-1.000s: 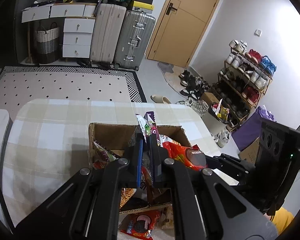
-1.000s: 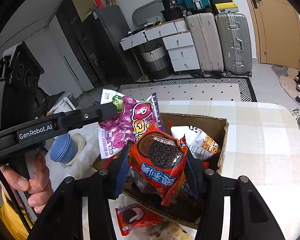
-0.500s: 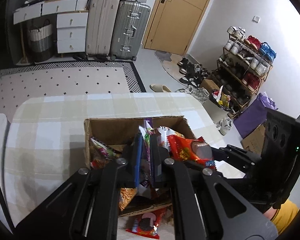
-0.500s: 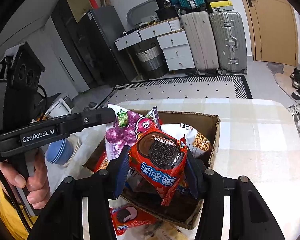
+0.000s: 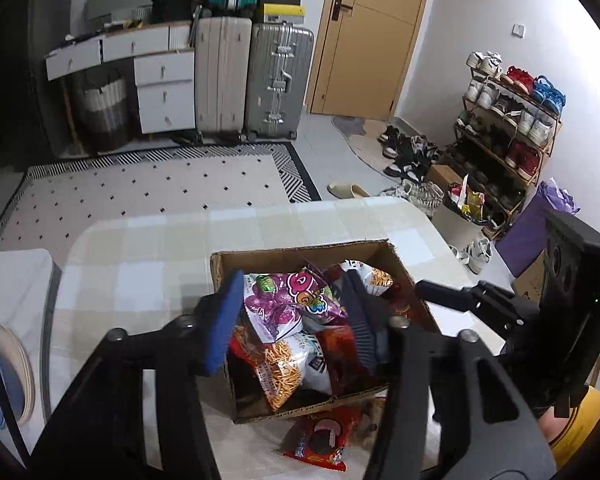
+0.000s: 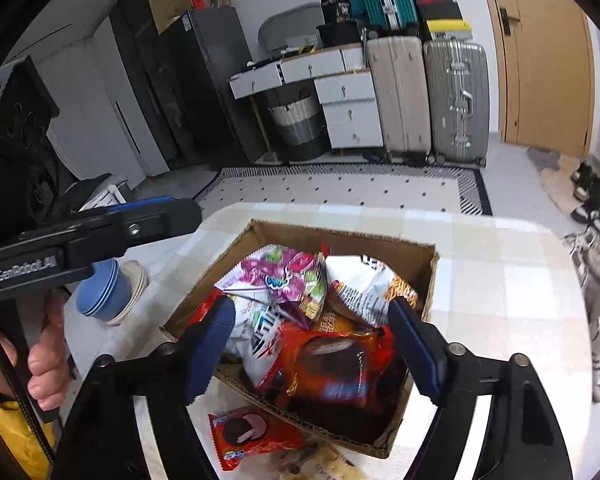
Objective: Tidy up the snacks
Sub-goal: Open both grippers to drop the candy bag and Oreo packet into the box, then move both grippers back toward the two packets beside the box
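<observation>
Now, from the left wrist view, your left gripper hangs over the cardboard box on the checked table, its jaws opening, about halfway apart; the purple snack bag lies loose between them on the pile inside, touched by neither pad. To finish this drop cleanly, lift straight up so no pad drags a packet out. From the right wrist view, your right gripper is also opening, fairly wide, above the box's near end; the red cookie packet rests in the box between the jaws, apparently released. A second red packet waits on the table outside.
</observation>
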The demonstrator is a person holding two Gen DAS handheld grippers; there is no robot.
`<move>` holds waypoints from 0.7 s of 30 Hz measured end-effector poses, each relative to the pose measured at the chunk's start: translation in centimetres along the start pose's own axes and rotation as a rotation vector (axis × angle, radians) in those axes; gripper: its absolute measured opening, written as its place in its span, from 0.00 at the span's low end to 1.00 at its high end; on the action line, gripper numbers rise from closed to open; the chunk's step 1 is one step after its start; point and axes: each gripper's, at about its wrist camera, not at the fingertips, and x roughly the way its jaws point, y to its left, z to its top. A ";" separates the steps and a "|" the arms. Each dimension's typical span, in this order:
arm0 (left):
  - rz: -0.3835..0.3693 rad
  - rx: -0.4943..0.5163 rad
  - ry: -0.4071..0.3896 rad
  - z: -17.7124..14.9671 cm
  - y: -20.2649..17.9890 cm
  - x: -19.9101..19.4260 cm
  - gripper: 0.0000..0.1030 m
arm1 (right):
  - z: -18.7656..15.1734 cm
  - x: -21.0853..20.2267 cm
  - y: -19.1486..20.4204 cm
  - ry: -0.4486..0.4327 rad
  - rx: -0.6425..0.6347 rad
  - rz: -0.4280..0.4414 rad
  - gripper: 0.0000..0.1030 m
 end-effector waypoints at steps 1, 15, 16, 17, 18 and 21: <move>0.002 -0.004 -0.003 -0.1 0.1 -0.6 0.57 | 0.0 -0.4 0.1 -0.008 -0.001 0.001 0.78; 0.034 0.007 -0.123 -1.9 -3.1 -11.8 0.77 | 0.2 -8.7 2.6 -0.119 -0.014 -0.011 0.79; 0.036 0.013 -0.133 -2.1 -3.6 -12.7 0.77 | 0.0 -9.5 2.8 -0.132 -0.017 -0.016 0.79; 0.036 0.022 -0.146 -2.4 -4.2 -13.9 0.77 | 0.0 -10.4 3.0 -0.145 -0.018 -0.017 0.82; 0.034 0.030 -0.153 -2.6 -4.6 -14.8 0.78 | 0.0 -11.3 3.3 -0.158 -0.019 -0.021 0.83; 0.037 0.056 -0.175 -3.5 -6.1 -18.1 0.80 | -0.5 -14.0 4.3 -0.194 -0.035 -0.030 0.84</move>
